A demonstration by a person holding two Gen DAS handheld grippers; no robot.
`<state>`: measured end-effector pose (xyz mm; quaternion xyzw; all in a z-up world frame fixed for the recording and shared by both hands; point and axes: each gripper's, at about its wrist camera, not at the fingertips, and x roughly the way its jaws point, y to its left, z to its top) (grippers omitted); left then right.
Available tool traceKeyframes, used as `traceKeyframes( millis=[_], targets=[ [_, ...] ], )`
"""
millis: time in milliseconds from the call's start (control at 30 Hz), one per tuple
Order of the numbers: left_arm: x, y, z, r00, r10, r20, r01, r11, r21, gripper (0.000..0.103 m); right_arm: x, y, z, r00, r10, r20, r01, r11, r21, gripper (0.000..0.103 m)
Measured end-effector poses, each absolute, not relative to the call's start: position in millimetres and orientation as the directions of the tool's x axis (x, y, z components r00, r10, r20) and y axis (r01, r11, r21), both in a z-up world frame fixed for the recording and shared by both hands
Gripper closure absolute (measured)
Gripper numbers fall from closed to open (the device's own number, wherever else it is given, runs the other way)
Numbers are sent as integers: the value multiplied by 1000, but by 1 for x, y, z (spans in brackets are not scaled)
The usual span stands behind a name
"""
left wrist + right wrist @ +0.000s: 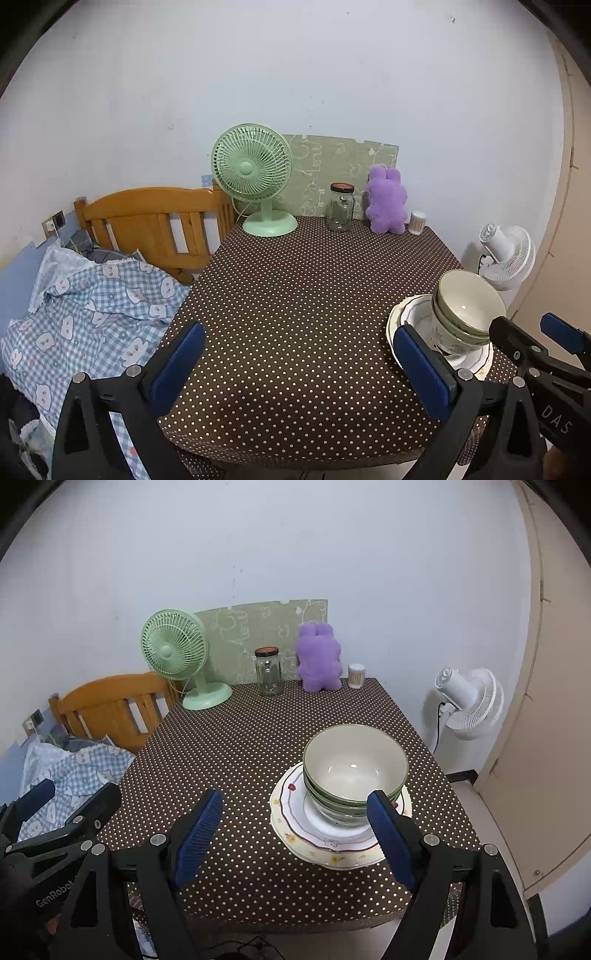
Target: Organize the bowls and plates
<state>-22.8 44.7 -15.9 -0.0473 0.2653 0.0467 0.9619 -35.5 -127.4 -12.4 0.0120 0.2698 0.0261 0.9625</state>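
**A:** Where was the left gripper (301,363) at that point?

**B:** Hanging above the near edge of the polka-dot tablecloth (295,295), fingers spread wide, nothing between them. Only bare cloth showed in the gap.

**A:** And the dishes?

**B:** Off to its right. The stacked green-rimmed bowls (463,314) sat nested on the floral plates (400,317), just past its right finger (424,369).

**A:** The right gripper (295,840)?

**B:** Also splayed open and holding nothing. From its own camera the bowls (354,771) sat ahead and slightly right of centre, on two stacked plates (295,819). Its right finger (391,840) overlapped the stack's near rim in the picture; whether it touched, I couldn't tell.

**A:** Anything beyond the claws?

**B:** Far ahead, along the wall: a green desk fan (177,657), a glass jar (269,672) with a dark lid, a purple plush toy (319,659) and a small cotton-swab tub (356,675). A white fan (472,701) stood off the table to the right, a wooden headboard (155,221) and checked bedding (92,306) to the left.
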Motion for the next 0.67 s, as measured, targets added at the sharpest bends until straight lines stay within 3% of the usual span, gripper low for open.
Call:
traceKeyframes(
  millis=[667],
  targets=[
    [-29, 43, -14, 861, 58, -505, -109, 991, -72, 0, -43, -127, -10, 862, 44, -505, -35, 999, 28, 20]
  ],
)
